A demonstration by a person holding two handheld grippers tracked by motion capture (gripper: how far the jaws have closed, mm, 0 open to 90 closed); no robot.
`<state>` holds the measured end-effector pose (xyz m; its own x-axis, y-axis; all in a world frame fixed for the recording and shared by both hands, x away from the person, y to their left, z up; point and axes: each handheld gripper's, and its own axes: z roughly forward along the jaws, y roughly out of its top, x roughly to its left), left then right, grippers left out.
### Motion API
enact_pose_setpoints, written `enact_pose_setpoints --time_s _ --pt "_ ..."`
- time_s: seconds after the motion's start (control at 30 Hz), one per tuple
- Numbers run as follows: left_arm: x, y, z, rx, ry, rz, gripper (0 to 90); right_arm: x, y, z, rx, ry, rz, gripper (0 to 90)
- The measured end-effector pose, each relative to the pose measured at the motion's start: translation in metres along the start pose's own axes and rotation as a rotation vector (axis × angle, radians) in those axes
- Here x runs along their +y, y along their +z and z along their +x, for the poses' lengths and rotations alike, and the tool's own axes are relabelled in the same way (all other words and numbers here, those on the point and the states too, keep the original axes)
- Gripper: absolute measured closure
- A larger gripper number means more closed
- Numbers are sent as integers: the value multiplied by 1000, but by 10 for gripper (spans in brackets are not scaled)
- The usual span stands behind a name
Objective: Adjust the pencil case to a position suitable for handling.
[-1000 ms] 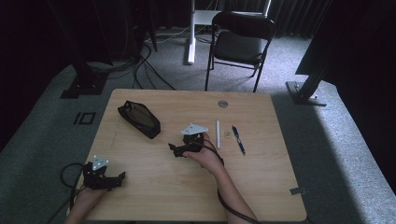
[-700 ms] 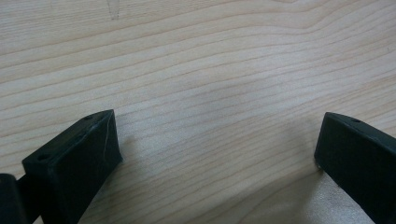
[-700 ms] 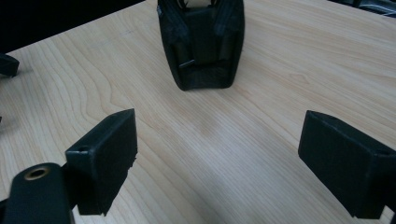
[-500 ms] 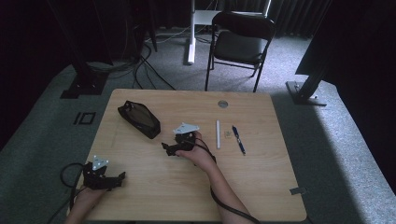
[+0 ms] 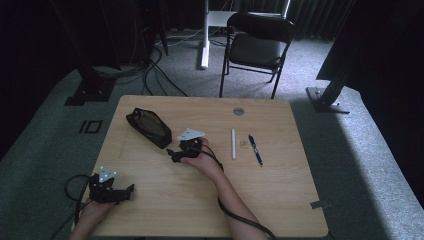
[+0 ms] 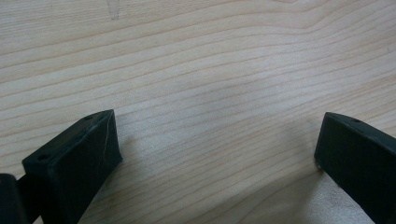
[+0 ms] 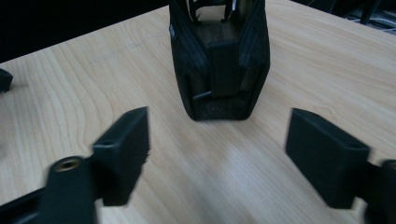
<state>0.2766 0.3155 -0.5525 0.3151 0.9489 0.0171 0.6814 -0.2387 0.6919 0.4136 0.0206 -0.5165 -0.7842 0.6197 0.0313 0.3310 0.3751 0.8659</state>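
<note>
The pouch (image 5: pixel 149 127) is what our right gripper (image 5: pixel 174 154) points at: a black case lying aslant on the table (image 5: pixel 280 200) toward its far left part, its near end just beyond the jaws. Starting nearest us, our left gripper (image 5: pixel 127 190) rests at the table's near left edge with our hand behind it and its cable looping off the side. In the left gripper view its jaws stand wide apart over bare wood with nothing between them. Farther in, near the middle, our right hand holds the right gripper low over the wood, grey plate on top. In the right gripper view the pouch (image 7: pixel 219 60) stands ahead of the jaws, centred in the gap but still beyond the tips; we see a flat black tab down its near end and an open top. Those jaws have just been closing a little, yet they remain wide and grasp nothing. To the right of that hand lie a white stick (image 5: pixel 233 144) and a blue pen (image 5: pixel 255 149), side by side. Beyond the table a folding chair (image 5: pixel 256 45) stands on grey carpet
</note>
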Motion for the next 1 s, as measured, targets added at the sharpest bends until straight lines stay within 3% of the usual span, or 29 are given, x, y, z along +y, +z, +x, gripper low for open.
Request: enact_pose_setpoints --time_s 0.17,0.33,0.47,0.63,0.87,1.0 --pt "0 0 0 0 0 0 3 4 7 0 -21 -12 -15 273" --pt "0 0 0 0 -1 0 3 11 13 1 -28 -31 -29 386" --pt "0 0 0 0 1 1 3 15 18 1 -38 -44 -28 414" --pt "0 0 0 0 -1 -1 3 17 25 1 -46 -44 -39 528" --pt "0 0 0 0 -1 -1 3 16 34 -1 -60 -31 -30 561" --pt "0 0 0 0 -3 -2 3 18 37 0 -68 -41 -27 637"
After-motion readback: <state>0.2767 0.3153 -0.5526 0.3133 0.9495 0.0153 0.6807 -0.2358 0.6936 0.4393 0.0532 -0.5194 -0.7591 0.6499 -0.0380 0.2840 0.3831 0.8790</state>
